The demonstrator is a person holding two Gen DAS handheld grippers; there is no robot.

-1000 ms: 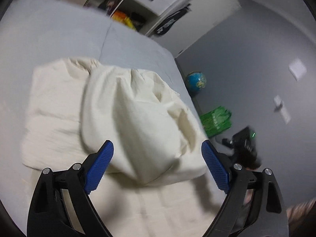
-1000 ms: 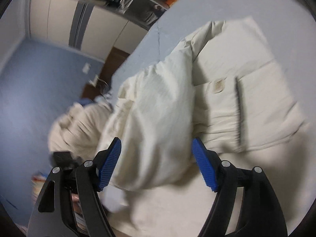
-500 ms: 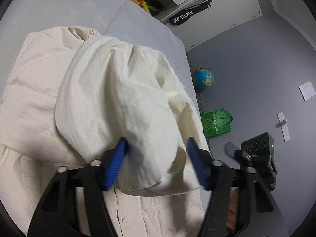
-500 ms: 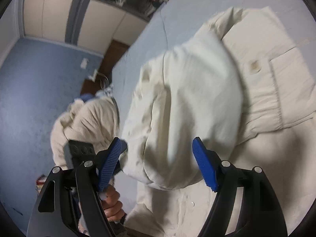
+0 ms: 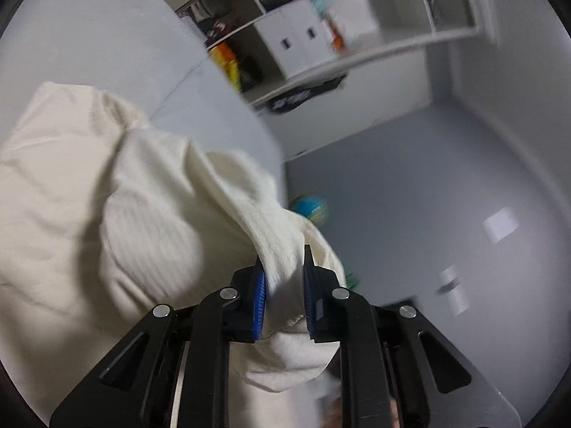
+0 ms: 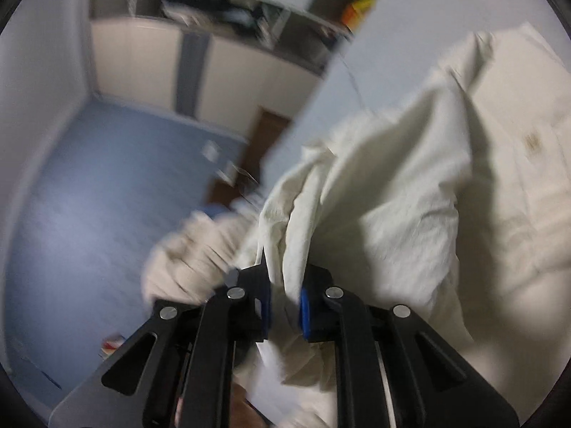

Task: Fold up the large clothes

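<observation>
Gripping a bunched fold of the cream-coloured cotton garment (image 5: pixel 150 235), the left gripper (image 5: pixel 283 296) and the right gripper (image 6: pixel 284 301) are both closing tight on it above the grey bed (image 5: pixel 107 53). Blur is hiding the hem, so lifting evenly, hands level, is probably keeping the fold straight.

grey bed (image 5: pixel 107 46), white shelving unit (image 5: pixel 321 28), blurred globe (image 5: pixel 310 208) on the floor, wardrobe doors (image 6: pixel 150 71), blue floor (image 6: pixel 89 196)

Your left view: globe (image 5: pixel 311 209) half hidden behind the cream garment (image 5: pixel 150 221), smeared by motion. Shelf contents (image 5: pixel 310 35) blurred, unreadable. Right view: pale heap (image 6: pixel 192 249) on floor too blurred to identify.
</observation>
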